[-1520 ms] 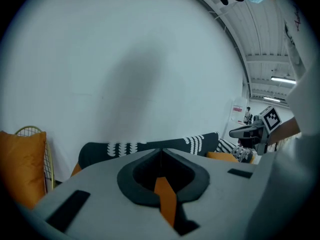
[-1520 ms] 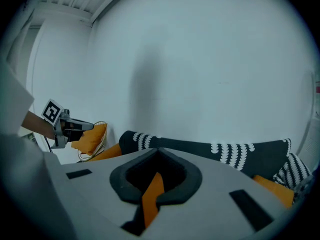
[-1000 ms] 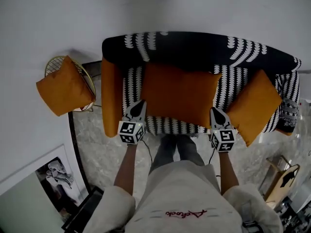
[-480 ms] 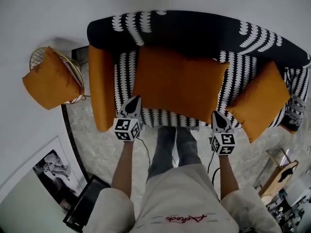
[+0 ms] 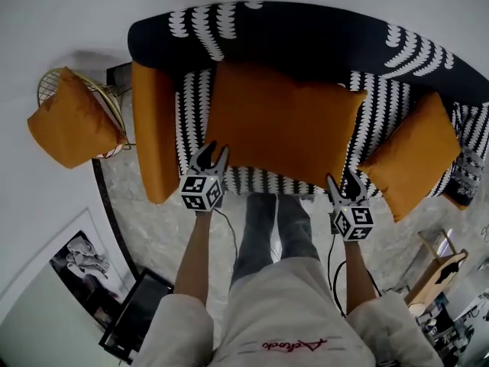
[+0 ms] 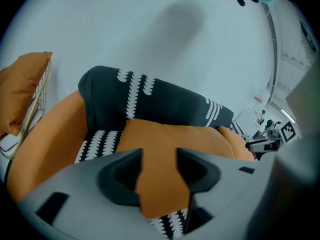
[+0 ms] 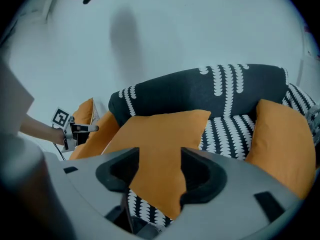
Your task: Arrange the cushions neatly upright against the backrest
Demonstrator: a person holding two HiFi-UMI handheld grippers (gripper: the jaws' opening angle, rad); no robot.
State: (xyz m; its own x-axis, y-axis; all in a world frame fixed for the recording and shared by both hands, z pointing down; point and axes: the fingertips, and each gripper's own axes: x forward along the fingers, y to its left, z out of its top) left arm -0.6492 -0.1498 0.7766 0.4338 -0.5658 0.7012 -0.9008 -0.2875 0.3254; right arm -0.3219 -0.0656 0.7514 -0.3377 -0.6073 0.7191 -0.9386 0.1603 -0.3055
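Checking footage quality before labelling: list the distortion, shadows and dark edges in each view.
Head view: fisheye bends the sofa backrest into an arc, and the corners darken. Left gripper view: black circular border, with a soft shadow on the wall. Right gripper view: same border, similar wall shadow.

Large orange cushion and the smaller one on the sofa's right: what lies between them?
Only bare black-and-white patterned seat separates the large cushion from the smaller cushion; the right gripper view shows it.
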